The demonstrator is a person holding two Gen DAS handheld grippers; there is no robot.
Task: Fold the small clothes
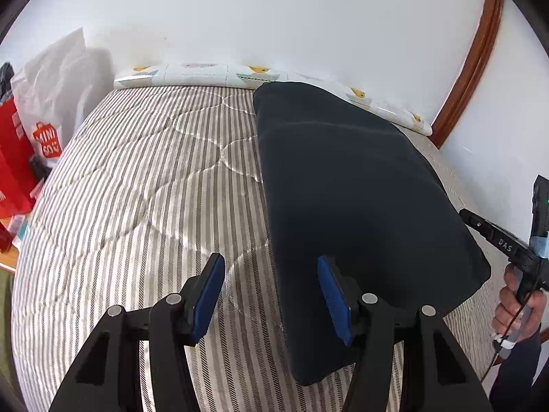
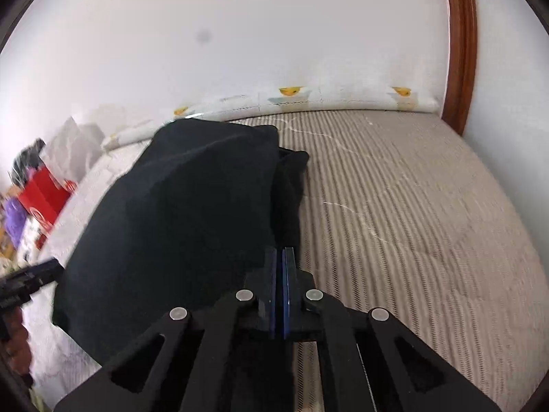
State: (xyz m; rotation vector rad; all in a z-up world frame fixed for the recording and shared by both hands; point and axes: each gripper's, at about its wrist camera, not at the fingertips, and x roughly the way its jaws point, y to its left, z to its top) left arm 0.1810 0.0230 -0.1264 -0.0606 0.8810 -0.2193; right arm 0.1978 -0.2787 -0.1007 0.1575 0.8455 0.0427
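Note:
A dark navy garment [image 1: 357, 199] lies folded lengthwise on the striped bed cover [image 1: 144, 185]. My left gripper [image 1: 271, 271] is open and empty, its right finger over the garment's near left edge. In the right wrist view my right gripper [image 2: 282, 257] is shut on the near right edge of the garment [image 2: 185, 206] and holds that side lifted over the rest of the cloth. The right gripper's body and the hand holding it show at the right edge of the left wrist view [image 1: 507, 247].
A rolled printed blanket [image 1: 212, 75] lies along the white wall at the bed's far edge. A white Miniso bag [image 1: 48, 103] and red boxes [image 1: 10, 158] stand left of the bed. A wooden door frame [image 1: 473, 61] is at the far right.

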